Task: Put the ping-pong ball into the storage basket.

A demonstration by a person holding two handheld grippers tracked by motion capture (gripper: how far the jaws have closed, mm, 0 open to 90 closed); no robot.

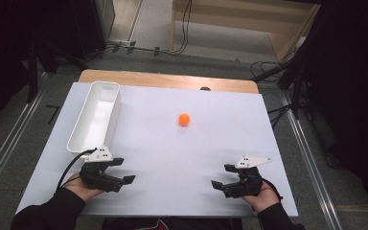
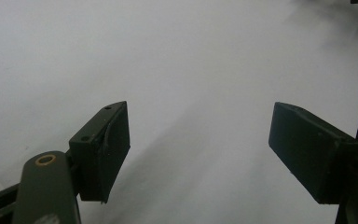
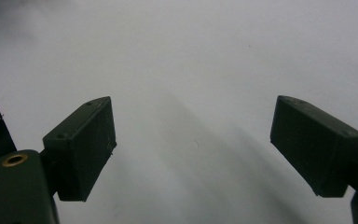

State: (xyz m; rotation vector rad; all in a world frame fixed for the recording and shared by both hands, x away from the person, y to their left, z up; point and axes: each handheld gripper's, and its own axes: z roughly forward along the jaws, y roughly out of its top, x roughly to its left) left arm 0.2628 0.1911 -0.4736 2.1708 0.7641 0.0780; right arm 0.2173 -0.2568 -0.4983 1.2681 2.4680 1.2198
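Near the desk's (image 1: pixel 172 158) centre, slightly toward one o'clock, the orange ball (image 1: pixel 184 119) lies untouched, well apart from the white bin (image 1: pixel 112 108) at ten o'clock; left tongs (image 1: pixel 123 171) and right tongs (image 1: pixel 219 176) gape empty at the near edge, so nothing looks started

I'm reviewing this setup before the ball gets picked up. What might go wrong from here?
1. The orange ball is round and lies free on the smooth white table; a nudge from one jaw would likely roll it away.
2. Both tools, left tool and right tool, stand open and far from it, so a long reach is needed.
3. The white bin looks narrow, so a drop might miss it.
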